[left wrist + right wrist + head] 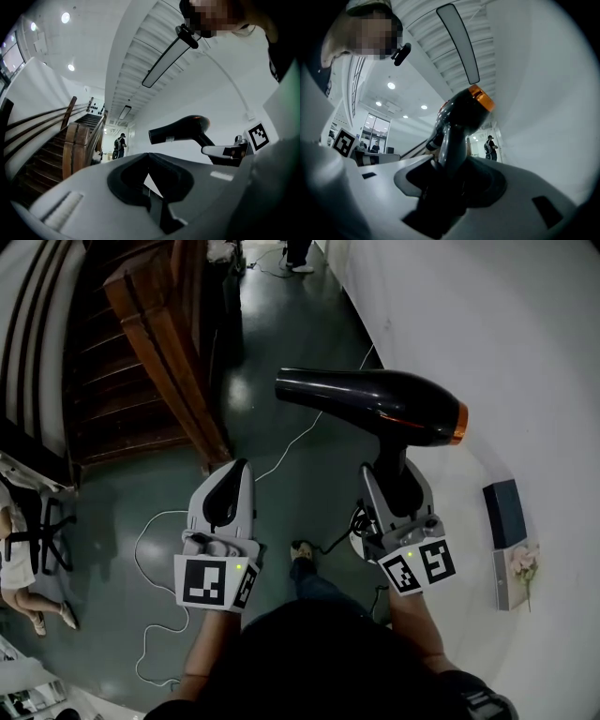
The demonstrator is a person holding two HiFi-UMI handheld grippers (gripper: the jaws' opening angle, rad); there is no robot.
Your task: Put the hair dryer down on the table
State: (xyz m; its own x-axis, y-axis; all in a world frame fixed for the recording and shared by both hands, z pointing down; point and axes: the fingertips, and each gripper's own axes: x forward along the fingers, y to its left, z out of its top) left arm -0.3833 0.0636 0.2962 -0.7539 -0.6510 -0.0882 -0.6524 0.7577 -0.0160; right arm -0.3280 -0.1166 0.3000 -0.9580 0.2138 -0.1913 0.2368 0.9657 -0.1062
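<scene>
Right gripper (392,479) clamps the rigid, slick, top-heavy hair dryer (375,401) by its handle, which I judge the best hold; left gripper (238,474) closed, empty.

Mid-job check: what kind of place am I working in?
Probably a hall or lobby, not a home: a wooden staircase rises at left, the dark glossy floor carries loose cables, and recessed ceiling lights show overhead.

The lower handle of the black plastic hair dryer with an orange ring (375,401) is buried between the right gripper's (396,482) jaws. A standing person (298,255) — shins and shoes only — is cut by the top edge; a white-shirted person (13,563) by the left.
</scene>
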